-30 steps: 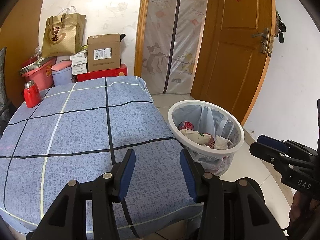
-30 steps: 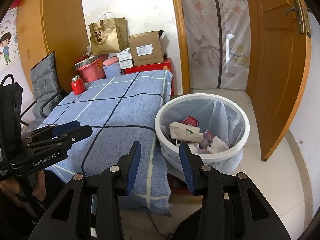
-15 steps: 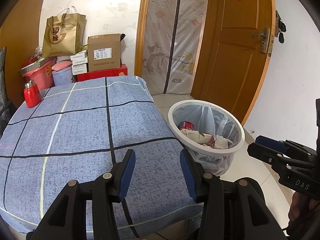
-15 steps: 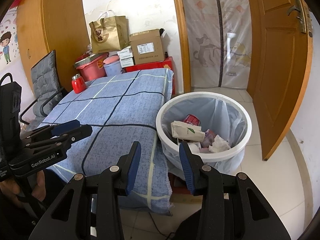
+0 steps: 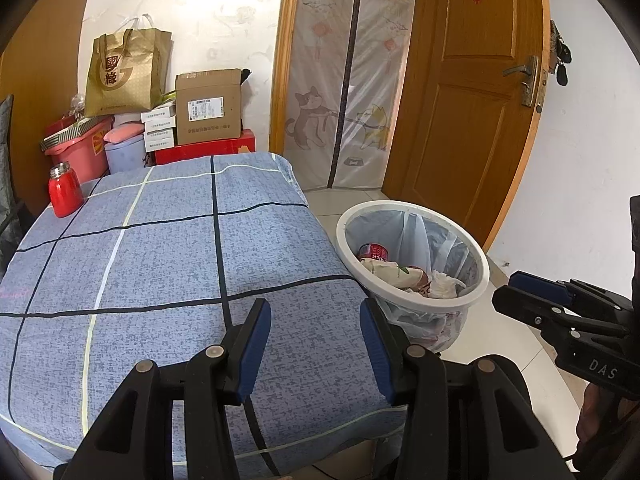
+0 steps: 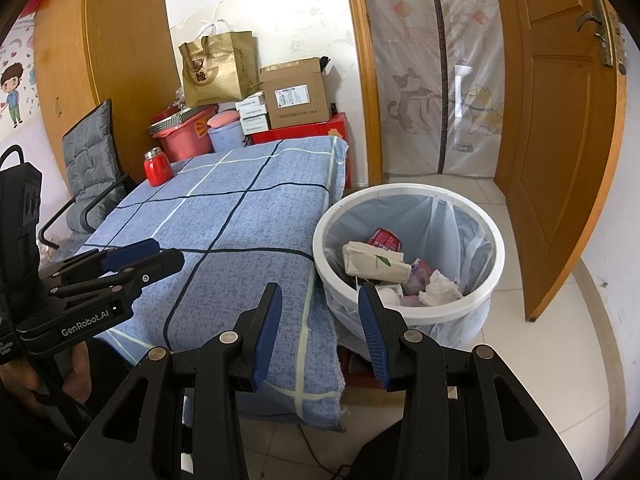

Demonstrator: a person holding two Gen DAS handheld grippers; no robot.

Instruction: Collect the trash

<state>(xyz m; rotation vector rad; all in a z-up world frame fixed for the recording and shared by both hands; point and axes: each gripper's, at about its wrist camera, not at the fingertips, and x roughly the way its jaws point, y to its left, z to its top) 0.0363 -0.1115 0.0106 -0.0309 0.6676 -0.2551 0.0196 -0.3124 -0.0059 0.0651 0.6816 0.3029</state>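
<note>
Table (image 5: 168, 264) stood left of the bin (image 5: 412, 276), the two just beside each other. Trash (image 6: 384, 268) lay in the bin. A flask (image 5: 64, 190) sat on the table's far left corner. Boxes (image 5: 208, 108) and a bag (image 5: 124, 74) were stacked behind the table, a door (image 5: 472, 100) behind the bin.

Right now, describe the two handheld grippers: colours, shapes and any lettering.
Both are matt black plastic tools with two angular fingers, silver pivot rivets and ribbed blue pads. The left gripper carries white "GenRobot.AI" lettering on its side, seen from the right wrist camera; the right gripper shows white "DAS" lettering, seen from the left wrist camera.
</note>
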